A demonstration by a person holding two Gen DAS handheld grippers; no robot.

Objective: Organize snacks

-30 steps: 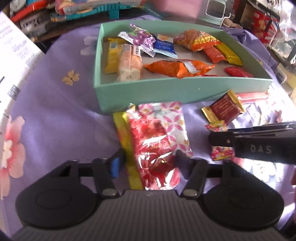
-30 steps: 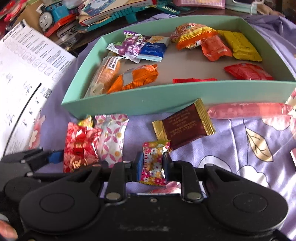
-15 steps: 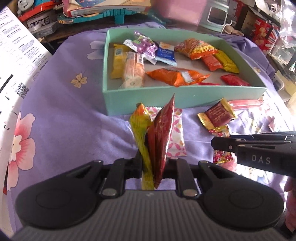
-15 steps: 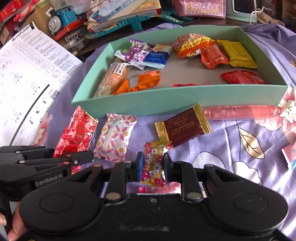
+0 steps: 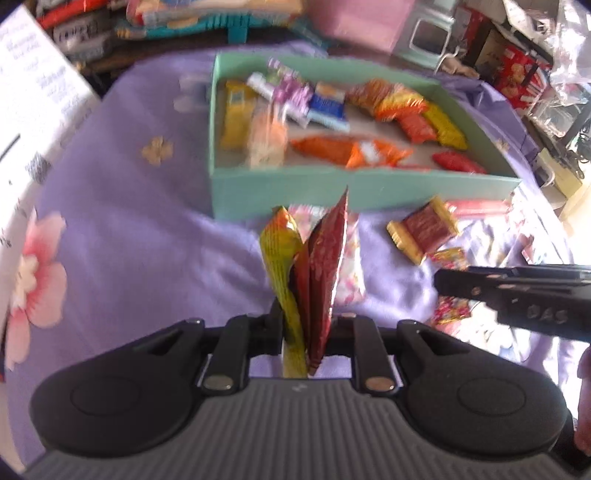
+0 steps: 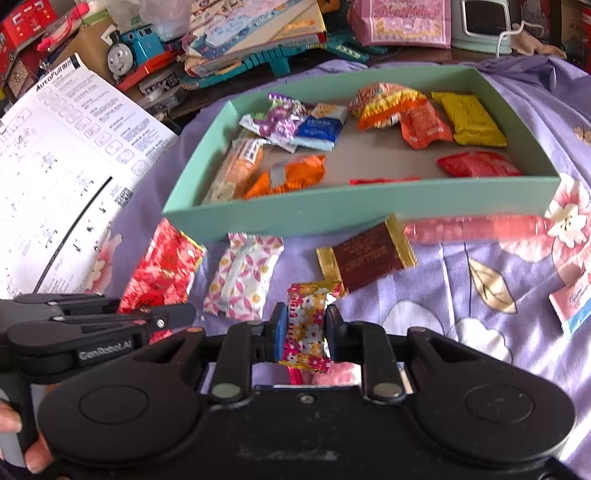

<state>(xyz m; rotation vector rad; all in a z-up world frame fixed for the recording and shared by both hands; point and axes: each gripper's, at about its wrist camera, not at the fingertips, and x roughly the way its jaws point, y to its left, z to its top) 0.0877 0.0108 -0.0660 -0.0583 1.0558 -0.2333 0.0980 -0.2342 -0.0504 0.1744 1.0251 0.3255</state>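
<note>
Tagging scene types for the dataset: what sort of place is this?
Likely a home, perhaps a child's room or playroom: a floral purple cloth covers the surface, a toy blue train and stacked children's toy boxes clutter the back, and a green box holds snacks.

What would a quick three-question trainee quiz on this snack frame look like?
1. True or false: both hand-held grippers hold a snack.
2. Which snack lies nearest the box's front wall? A) brown-and-gold packet B) pink-white patterned packet C) pink tube
3. What does the right hand-held gripper grip?

Key: 1 true: the left hand-held gripper clamps a red-and-yellow packet. 2 C. 3 floral candy.
</note>
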